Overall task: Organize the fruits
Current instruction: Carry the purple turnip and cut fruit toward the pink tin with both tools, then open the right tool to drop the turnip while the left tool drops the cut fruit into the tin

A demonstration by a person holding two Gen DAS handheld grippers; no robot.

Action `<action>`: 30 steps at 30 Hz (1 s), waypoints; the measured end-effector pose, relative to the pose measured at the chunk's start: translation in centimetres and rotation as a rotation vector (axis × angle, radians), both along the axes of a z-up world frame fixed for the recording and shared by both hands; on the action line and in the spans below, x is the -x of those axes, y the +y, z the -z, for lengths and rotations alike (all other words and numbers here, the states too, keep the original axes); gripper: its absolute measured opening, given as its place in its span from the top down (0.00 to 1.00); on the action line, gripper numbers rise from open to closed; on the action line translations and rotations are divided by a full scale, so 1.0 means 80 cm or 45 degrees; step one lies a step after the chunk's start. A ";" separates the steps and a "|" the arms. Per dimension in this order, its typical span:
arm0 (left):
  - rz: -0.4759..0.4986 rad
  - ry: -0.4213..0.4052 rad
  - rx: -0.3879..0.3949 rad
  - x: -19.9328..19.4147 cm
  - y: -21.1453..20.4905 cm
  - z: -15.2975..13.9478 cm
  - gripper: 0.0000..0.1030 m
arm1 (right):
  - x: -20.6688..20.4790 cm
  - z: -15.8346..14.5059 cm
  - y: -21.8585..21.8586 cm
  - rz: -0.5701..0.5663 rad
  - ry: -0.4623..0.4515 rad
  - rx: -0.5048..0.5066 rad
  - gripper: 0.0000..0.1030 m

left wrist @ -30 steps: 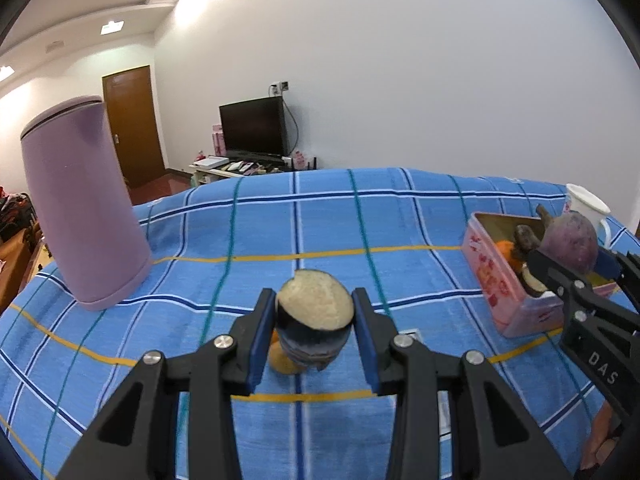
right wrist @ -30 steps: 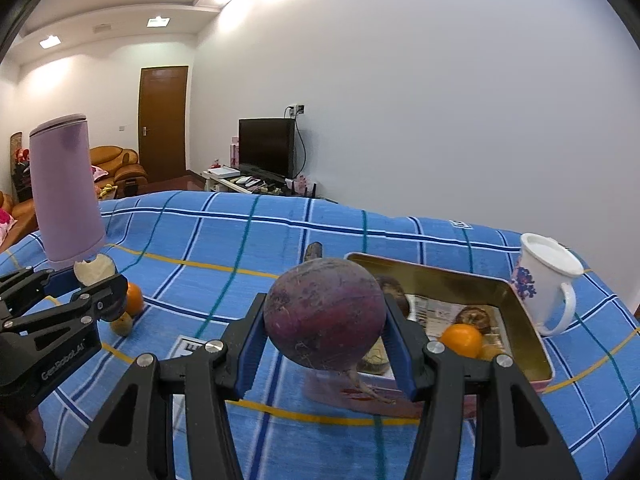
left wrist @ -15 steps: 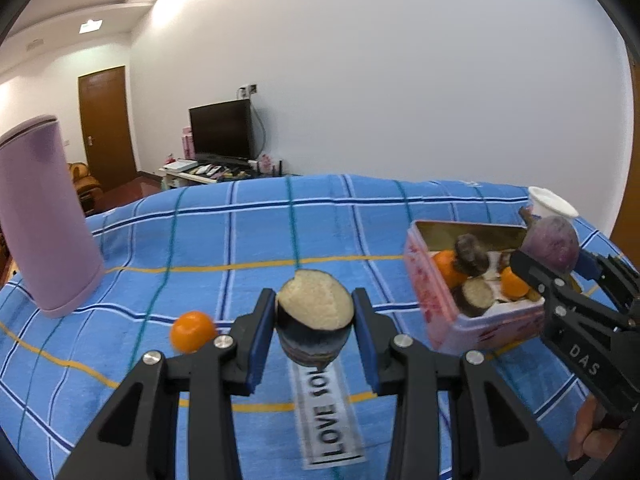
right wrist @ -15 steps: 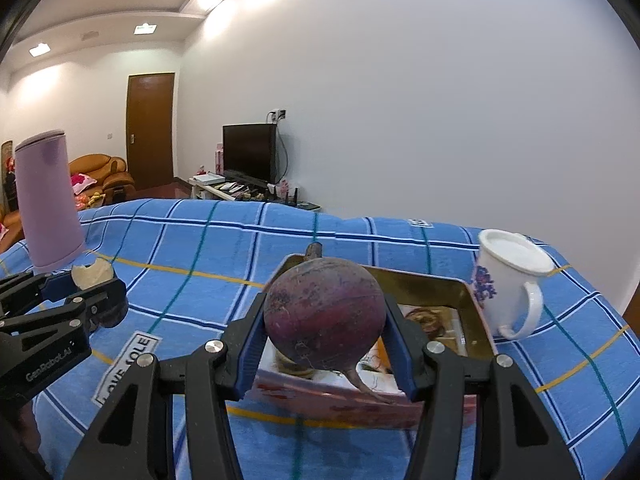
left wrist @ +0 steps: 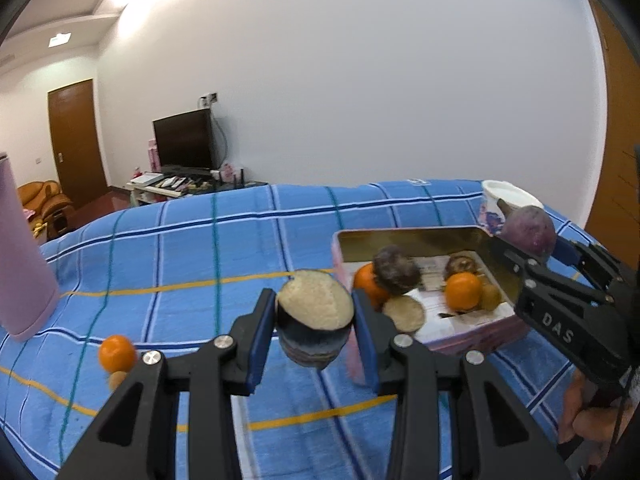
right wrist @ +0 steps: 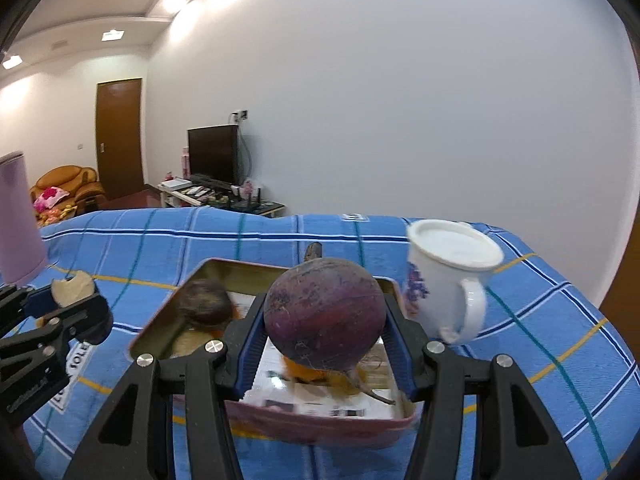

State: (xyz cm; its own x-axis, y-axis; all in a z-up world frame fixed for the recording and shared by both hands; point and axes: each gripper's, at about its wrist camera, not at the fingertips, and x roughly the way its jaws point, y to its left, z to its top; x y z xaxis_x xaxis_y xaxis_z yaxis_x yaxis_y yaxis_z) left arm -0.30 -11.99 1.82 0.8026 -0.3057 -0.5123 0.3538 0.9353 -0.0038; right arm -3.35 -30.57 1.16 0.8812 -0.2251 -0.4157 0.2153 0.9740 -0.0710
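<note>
Landmark: open pink rectangular metal tin [left wrist: 472, 334] on blue checked cloth [left wrist: 224, 248].

Far left of tin: tall lilac cylinder container [left wrist: 20, 264].

Left of tin, on cloth: small round orange [left wrist: 117, 353].

Just left of tin, above cloth: left gripper [left wrist: 315, 322] clamped on cut dark-skinned half fruit, pale flesh up [left wrist: 315, 312].

Inside tin: oranges, dark round fruits.

Above tin: right gripper [right wrist: 325, 322] clamped on round purple beetroot [right wrist: 325, 316].

Right of tin, near: white ceramic mug with blue flower print [right wrist: 448, 276].
</note>
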 end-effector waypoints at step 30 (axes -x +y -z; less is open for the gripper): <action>0.151 0.042 0.014 -0.020 -0.107 0.008 0.61 | -0.086 0.026 -0.076 -0.020 0.225 -0.151 0.46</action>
State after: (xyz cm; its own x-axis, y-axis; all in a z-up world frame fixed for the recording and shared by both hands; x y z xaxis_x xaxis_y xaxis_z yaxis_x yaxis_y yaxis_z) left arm 1.33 -20.56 1.15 0.7432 -0.4034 -0.5338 0.4616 0.8867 -0.0274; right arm 3.53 -36.66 -0.95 0.7952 -0.1522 -0.5870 0.1942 0.9809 0.0088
